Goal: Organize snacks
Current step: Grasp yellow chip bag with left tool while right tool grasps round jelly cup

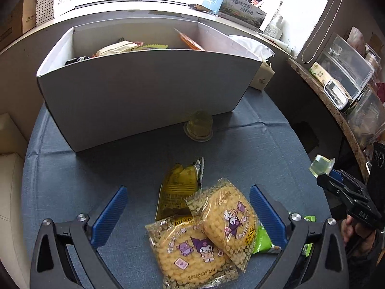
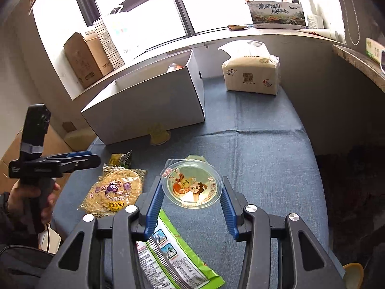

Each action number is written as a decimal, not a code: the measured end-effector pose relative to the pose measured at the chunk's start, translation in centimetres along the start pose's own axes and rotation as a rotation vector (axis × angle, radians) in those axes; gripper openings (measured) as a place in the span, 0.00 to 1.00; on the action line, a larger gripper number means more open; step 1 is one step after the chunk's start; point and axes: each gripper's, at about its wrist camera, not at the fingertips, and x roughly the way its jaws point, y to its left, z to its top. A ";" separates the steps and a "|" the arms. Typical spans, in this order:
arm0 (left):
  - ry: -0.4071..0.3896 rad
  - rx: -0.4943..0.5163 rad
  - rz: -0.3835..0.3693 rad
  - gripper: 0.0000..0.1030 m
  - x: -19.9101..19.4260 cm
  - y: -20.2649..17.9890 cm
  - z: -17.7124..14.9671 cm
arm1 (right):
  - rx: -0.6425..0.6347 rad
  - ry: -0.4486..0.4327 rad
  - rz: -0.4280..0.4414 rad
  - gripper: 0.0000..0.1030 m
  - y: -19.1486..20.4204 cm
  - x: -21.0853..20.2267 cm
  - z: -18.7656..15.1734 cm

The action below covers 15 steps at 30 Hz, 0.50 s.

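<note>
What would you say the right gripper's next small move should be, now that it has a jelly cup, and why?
Probably carry it up toward the white box. The right gripper is shut on the jelly cup, which looks lifted off the blue cloth, and the box, open on top, already holds other snacks. The left gripper stands open over the cracker packs, clear of that path.

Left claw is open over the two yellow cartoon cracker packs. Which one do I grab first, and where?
Take the upper pack: it lies tilted over the lower pack. Bring the left claw down from above and close across the round cracker's edges, not the crinkly film corners, which would likely slip.
</note>
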 end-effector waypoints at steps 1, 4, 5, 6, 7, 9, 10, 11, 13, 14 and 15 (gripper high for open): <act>0.018 -0.005 0.021 1.00 1.0 0.1 0.3 | 0.001 0.000 0.001 0.48 0.0 -0.2 -0.2; 0.025 0.001 0.048 0.99 2.7 0.0 0.9 | -0.007 0.003 -0.018 0.48 0.0 -0.5 -0.7; 0.030 0.013 0.071 0.98 3.1 0.0 0.9 | 0.000 0.003 -0.011 0.48 -0.1 -0.4 -0.8; 0.034 0.031 0.099 0.94 3.5 -0.2 0.9 | 0.006 0.006 -0.005 0.48 -0.2 -0.3 -0.9; 0.035 0.052 0.126 0.90 3.8 -0.4 0.8 | 0.008 0.011 -0.004 0.48 -0.2 -0.2 -1.0; 0.041 0.073 0.148 0.57 4.3 -0.5 0.4 | 0.005 0.025 -0.002 0.48 -0.1 0.1 -1.1; 0.046 0.061 0.117 0.44 4.5 -0.3 0.3 | 0.000 0.026 -0.002 0.48 0.0 0.2 -1.3; 0.034 0.044 0.103 0.40 4.4 0.1 0.2 | -0.007 0.029 0.001 0.48 0.2 0.2 -1.4; 0.021 0.030 0.096 0.36 4.0 0.6 0.2 | -0.020 0.034 0.003 0.48 0.6 0.3 -1.5; -0.002 0.031 0.095 0.36 3.5 0.8 0.2 | -0.025 0.036 0.004 0.48 0.8 0.4 -1.5; -0.029 0.037 0.102 0.36 2.9 1.0 0.2 | -0.033 0.037 0.007 0.48 1.0 0.4 -1.6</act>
